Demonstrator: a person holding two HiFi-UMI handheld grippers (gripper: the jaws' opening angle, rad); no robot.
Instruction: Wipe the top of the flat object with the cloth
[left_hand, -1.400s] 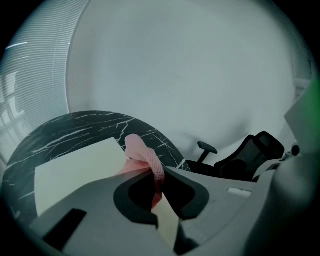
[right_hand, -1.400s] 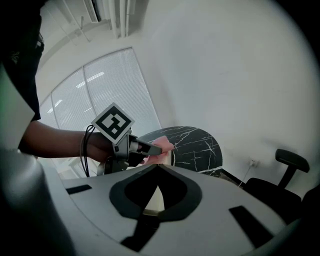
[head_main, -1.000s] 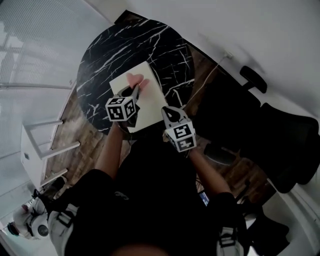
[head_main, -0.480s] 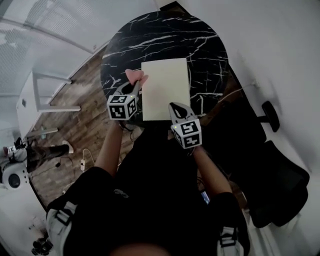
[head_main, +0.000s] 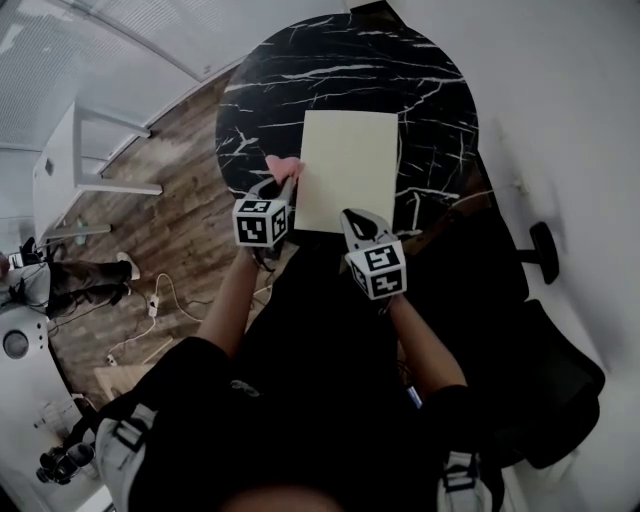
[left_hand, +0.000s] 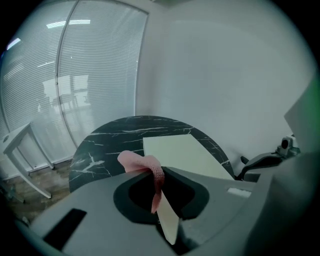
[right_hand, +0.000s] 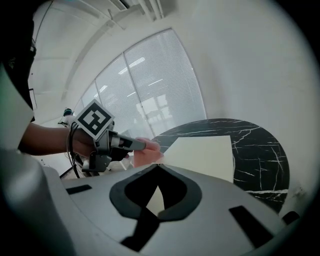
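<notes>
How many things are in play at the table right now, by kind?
Pink cloth: 1
Cream flat board: 1
Grippers: 2, left gripper shut on the cloth, right gripper shut, empty
Total: 4

I've got my left gripper (head_main: 287, 183) centre-left, jaws pinching the pink cloth (head_main: 280, 166); right gripper (head_main: 353, 217) just right of it, jaws together, empty. Both forearms reach up-frame.
</notes>
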